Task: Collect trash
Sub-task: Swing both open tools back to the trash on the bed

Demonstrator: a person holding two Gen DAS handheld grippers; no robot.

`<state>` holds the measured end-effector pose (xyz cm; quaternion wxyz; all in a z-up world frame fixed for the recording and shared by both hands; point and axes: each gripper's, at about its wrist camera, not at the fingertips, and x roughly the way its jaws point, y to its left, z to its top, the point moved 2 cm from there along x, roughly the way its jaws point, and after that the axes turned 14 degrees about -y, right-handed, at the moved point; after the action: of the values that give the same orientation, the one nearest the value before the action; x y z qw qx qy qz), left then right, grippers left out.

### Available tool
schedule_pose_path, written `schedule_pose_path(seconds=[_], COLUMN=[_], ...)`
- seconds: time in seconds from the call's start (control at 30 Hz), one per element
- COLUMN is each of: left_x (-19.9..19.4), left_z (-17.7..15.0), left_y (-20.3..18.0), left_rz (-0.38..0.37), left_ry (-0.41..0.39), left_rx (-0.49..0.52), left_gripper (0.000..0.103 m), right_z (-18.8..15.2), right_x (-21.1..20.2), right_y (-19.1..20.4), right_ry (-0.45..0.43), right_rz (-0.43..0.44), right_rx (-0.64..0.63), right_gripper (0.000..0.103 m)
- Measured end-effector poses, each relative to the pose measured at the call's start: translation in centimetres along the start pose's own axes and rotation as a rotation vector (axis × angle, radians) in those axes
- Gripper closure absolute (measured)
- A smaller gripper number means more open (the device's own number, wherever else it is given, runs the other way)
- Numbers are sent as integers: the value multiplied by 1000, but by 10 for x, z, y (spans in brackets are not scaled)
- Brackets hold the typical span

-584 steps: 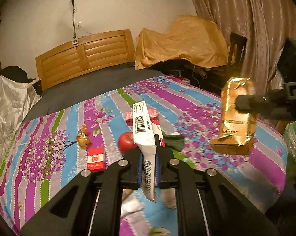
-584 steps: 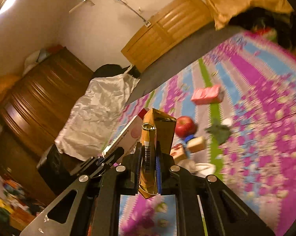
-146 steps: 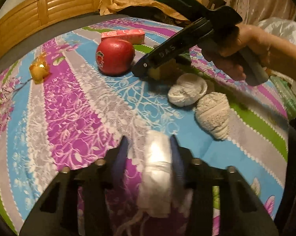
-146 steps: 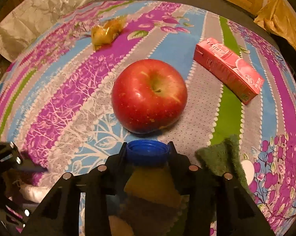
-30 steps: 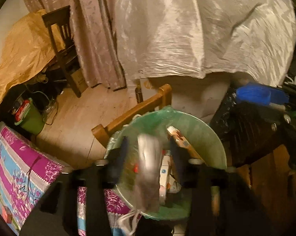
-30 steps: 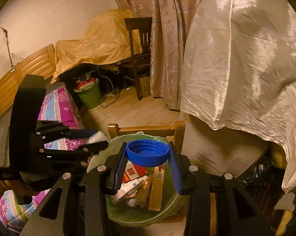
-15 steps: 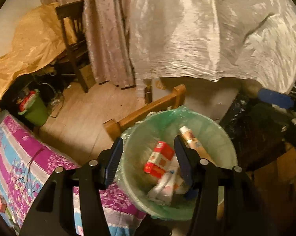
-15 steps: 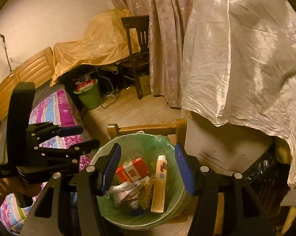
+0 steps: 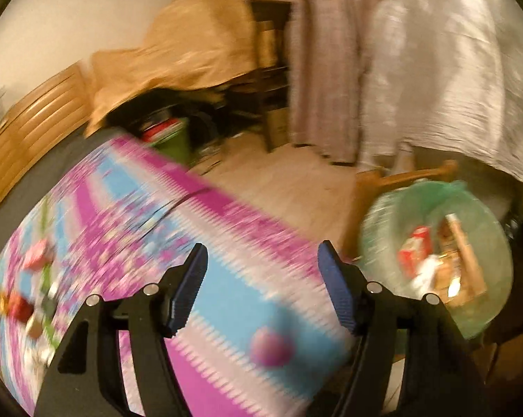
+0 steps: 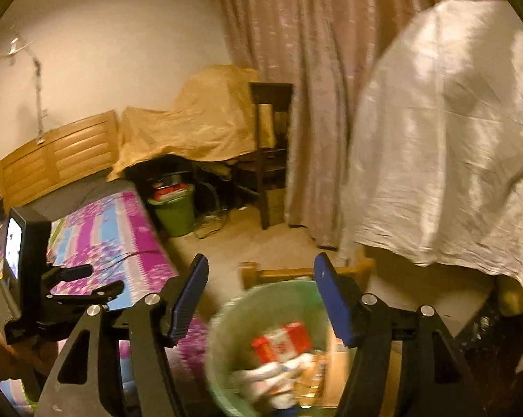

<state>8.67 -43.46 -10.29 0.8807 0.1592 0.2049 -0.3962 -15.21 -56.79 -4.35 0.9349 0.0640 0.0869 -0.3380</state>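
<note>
Both my left tool (image 9: 261, 290) and right tool (image 10: 259, 297) are opening, nothing between the jaws. Remaining trash (image 9: 19, 307) lies on the bed (image 9: 233, 299): probably light and crushable, so I'd pinch across each piece's middle.

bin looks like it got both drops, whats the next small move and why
Probably carry both grippers back over the bed for more trash. The left gripper and right gripper have jaws opening with nothing between them, and the bin holds a red carton and other scraps. Blurred items lie on the bed's far side.
</note>
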Motion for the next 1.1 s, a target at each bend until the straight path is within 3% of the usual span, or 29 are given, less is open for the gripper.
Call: schedule_pose_path(seconds=[0.33, 0.67, 0.87, 0.97, 1.1], left_x=[-62, -130, -173, -188, -184], left_z=[-80, -164, -209, -221, -223], left_y=[125, 199, 248, 274, 308], left_rz=[231, 382, 459, 490, 533], left_ry=[53, 101, 110, 94, 81], left_rx=[-124, -193, -329, -410, -433], left_gripper=[39, 39, 39, 39, 39], right_z=[-29, -65, -89, -101, -110], right_x=[-4, -13, -3, 7, 24], right_y=[165, 306, 372, 403, 434], right_ry=[77, 185, 256, 310, 384], right_rz=[281, 494, 594, 638, 682], right_rx=[-176, -272, -297, -273, -228], right_gripper=[38, 32, 32, 32, 32])
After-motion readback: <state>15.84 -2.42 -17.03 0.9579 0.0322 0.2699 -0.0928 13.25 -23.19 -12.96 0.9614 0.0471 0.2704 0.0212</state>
